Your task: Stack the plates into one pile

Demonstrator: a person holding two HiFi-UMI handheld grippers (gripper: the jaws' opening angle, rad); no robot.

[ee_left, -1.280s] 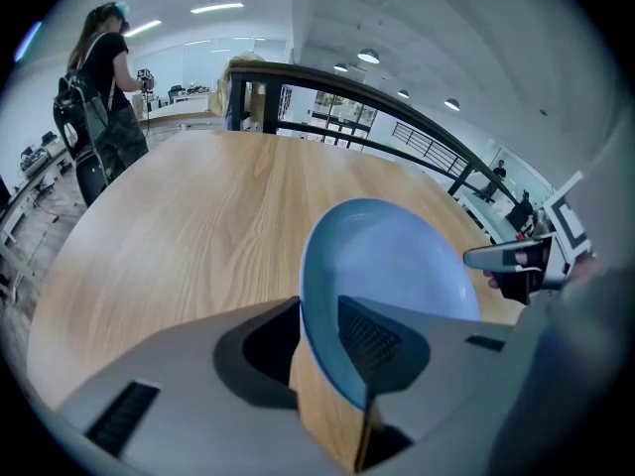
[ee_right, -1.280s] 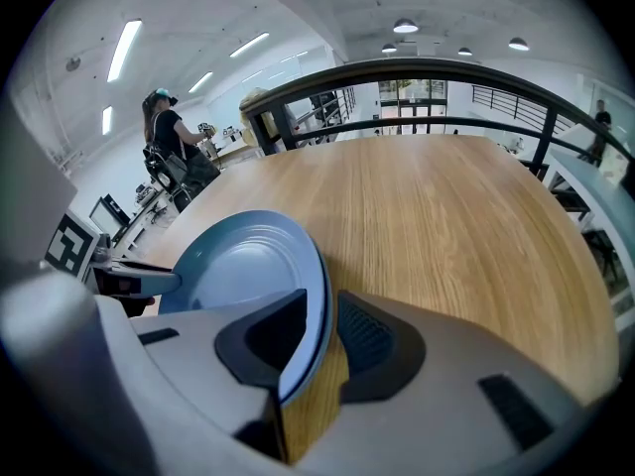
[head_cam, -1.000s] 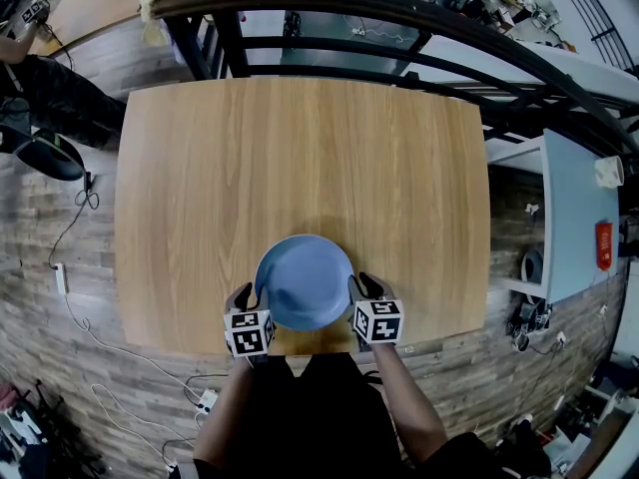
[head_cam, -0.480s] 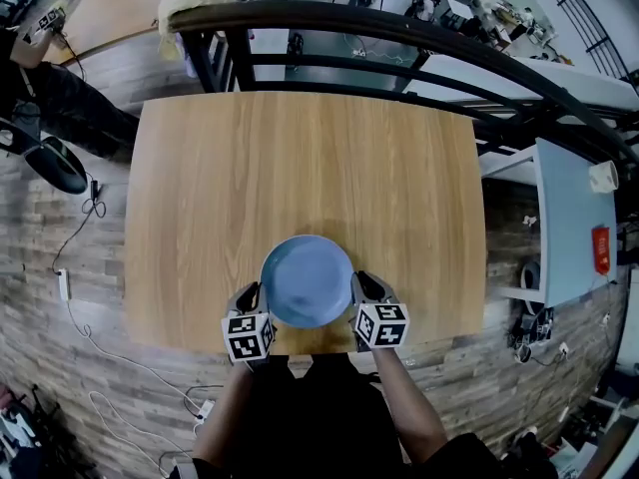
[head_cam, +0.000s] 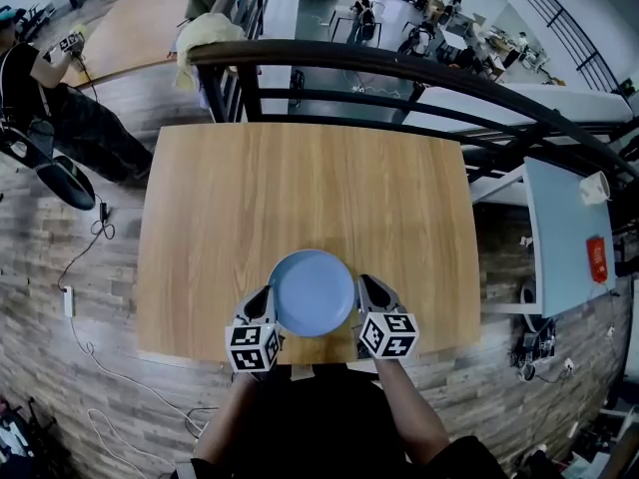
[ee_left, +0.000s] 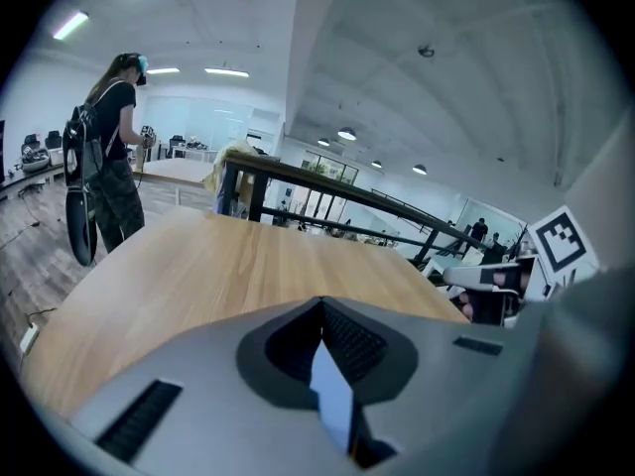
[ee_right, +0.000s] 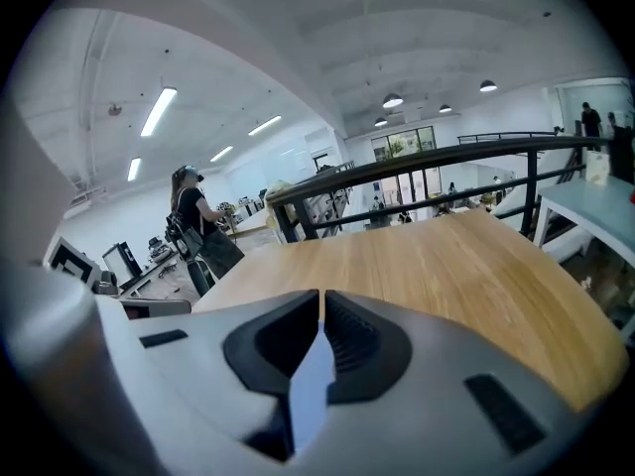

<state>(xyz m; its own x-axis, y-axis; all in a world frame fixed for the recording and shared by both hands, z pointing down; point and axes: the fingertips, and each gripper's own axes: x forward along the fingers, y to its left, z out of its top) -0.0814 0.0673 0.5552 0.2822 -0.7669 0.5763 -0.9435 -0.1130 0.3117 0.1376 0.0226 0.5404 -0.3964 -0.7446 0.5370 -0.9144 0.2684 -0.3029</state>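
A round blue plate (head_cam: 312, 292) hangs just over the near edge of the wooden table (head_cam: 300, 178), gripped from both sides. My left gripper (head_cam: 264, 304) holds its left rim; its jaws have just been closing, and in the left gripper view they (ee_left: 322, 310) stand shut with a sliver of the blue plate (ee_left: 333, 405) pinched between them. My right gripper (head_cam: 365, 293) holds the right rim. The right gripper view shows its jaws (ee_right: 322, 303) shut on the plate's edge (ee_right: 310, 385). I see no other plate.
A black railing (head_cam: 399, 68) runs behind the table. A person (head_cam: 40, 98) stands far left on the wood floor, beside cables (head_cam: 80, 297). A pale side table (head_cam: 569, 228) with a cup (head_cam: 596, 189) stands to the right. The right gripper's marker cube (ee_left: 561, 241) shows in the left gripper view.
Both grippers and the blue plate have risen together off the table. The head view has tipped up, showing more of the room beyond the railing.
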